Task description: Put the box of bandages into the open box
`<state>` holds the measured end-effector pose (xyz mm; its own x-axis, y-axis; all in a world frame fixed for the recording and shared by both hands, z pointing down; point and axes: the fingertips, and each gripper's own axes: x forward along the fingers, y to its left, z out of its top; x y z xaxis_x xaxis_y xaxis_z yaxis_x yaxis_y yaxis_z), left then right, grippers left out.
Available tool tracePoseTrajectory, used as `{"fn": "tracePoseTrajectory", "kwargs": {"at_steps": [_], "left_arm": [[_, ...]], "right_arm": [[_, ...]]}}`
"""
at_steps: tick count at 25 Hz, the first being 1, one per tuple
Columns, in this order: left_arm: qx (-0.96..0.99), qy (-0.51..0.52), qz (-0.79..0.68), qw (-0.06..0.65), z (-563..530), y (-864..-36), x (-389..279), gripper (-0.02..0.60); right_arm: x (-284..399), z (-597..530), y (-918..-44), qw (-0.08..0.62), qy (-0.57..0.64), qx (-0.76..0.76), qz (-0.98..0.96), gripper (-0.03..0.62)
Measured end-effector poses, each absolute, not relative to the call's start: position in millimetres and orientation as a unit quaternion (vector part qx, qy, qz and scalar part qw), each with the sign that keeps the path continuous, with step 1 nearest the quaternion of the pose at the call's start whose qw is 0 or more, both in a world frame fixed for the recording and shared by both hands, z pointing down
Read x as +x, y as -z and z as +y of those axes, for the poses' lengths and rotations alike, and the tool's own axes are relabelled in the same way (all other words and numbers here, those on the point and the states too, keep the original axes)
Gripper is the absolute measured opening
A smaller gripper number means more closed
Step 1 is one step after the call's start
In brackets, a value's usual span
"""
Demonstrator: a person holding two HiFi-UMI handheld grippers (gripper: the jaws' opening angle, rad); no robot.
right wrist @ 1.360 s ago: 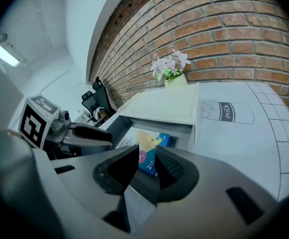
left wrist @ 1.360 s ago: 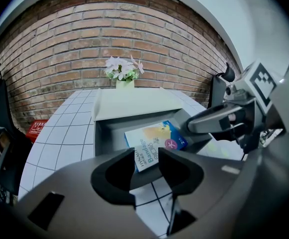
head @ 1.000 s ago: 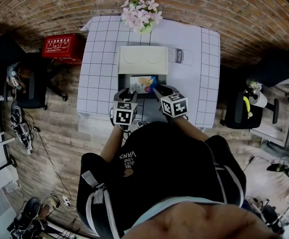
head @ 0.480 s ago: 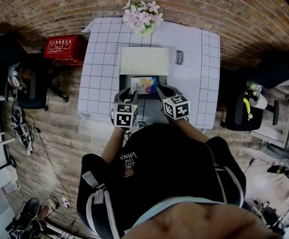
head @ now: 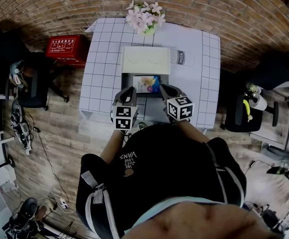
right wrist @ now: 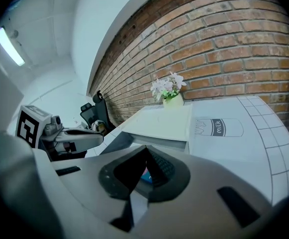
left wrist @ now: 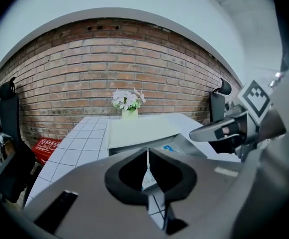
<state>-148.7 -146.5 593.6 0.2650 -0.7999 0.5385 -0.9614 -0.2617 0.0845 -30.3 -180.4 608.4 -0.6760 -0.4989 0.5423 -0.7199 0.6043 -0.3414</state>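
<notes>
The bandage box (head: 146, 83), colourful with blue print, lies inside the grey open box (head: 126, 80), whose white lid (head: 145, 59) is folded back. My left gripper (head: 130, 90) hovers at the open box's near left corner. Its jaws are closing and now meet, with nothing between them (left wrist: 147, 151). My right gripper (head: 162, 87) is at the near right corner, shut and empty (right wrist: 145, 147). A blue sliver of the bandage box (left wrist: 168, 147) shows past the left jaws. The lid (right wrist: 159, 121) lies ahead in the right gripper view.
A vase of pink flowers (head: 144, 16) stands at the table's far edge. A flat milk label (head: 182, 58) lies right of the lid. A red crate (head: 63, 48) sits on the floor to the left. Chairs stand at both sides (head: 30, 86) (head: 243, 111).
Both grippers have drawn back a little from the bandage box, which stays in the open box. The left jaws have come together.
</notes>
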Motion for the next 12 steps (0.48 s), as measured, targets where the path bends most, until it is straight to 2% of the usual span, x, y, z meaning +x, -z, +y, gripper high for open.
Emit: {"fn": "tracePoseTrajectory", "kwargs": {"at_steps": [12], "left_arm": [[0.781,-0.163,-0.576,0.177,-108,-569,-154,0.012]], "right_arm": [[-33,-151,-581,0.158,-0.235,0.368,-0.885,0.005]]}}
